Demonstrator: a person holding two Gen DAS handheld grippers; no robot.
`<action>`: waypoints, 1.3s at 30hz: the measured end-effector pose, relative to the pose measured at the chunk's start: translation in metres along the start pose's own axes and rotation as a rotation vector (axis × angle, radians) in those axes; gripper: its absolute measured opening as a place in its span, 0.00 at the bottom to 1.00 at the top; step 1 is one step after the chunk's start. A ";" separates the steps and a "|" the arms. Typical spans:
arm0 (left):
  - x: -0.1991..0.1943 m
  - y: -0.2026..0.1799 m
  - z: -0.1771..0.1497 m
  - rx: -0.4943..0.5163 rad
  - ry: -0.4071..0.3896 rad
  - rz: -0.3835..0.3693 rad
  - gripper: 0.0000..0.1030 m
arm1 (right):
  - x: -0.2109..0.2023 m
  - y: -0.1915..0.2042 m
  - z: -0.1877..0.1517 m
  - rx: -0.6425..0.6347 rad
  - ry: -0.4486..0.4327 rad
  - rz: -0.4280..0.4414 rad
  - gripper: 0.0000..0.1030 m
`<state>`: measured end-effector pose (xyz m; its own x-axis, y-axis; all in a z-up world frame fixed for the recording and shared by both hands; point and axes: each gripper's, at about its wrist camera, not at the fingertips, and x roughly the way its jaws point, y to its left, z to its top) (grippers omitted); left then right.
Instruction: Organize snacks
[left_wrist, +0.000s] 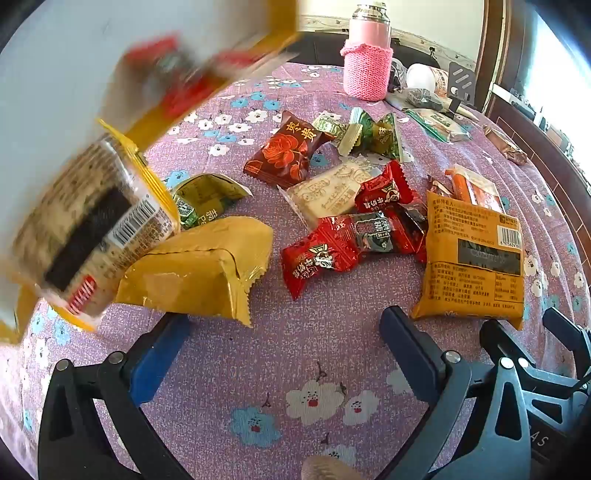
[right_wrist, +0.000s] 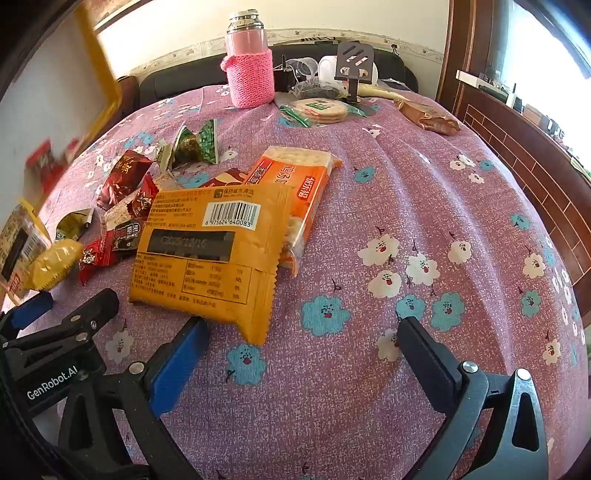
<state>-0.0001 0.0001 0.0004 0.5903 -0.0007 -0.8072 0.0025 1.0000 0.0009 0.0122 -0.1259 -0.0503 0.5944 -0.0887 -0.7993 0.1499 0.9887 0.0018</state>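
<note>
Two grippers hover low over the flowered tablecloth (right_wrist: 424, 206), both with jaws spread and empty. Nearest the right gripper (right_wrist: 299, 339) lies the orange packet (right_wrist: 207, 254), flat, barcode up, its serrated corner just beyond the left blue pad and left of the gap; its long axis runs near to far. The left gripper (left_wrist: 284, 332) has the yellow packet (left_wrist: 195, 273) just ahead-left. Farther off, red candies (left_wrist: 332, 247) scatter mid-table; a pink bottle (right_wrist: 249, 70) stands at the far edge.
</note>
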 end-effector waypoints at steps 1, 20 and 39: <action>0.000 0.000 0.000 0.000 0.000 0.000 1.00 | 0.000 0.000 0.000 0.000 0.000 0.000 1.00; 0.004 -0.003 0.003 0.001 0.000 -0.001 1.00 | 0.000 0.000 0.000 -0.001 0.000 -0.001 1.00; 0.003 -0.003 0.000 -0.013 0.001 0.011 1.00 | 0.000 0.000 -0.001 -0.001 0.000 -0.001 1.00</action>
<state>0.0014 -0.0031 -0.0021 0.5894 0.0098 -0.8078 -0.0142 0.9999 0.0018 0.0116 -0.1262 -0.0509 0.5945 -0.0895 -0.7991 0.1499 0.9887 0.0008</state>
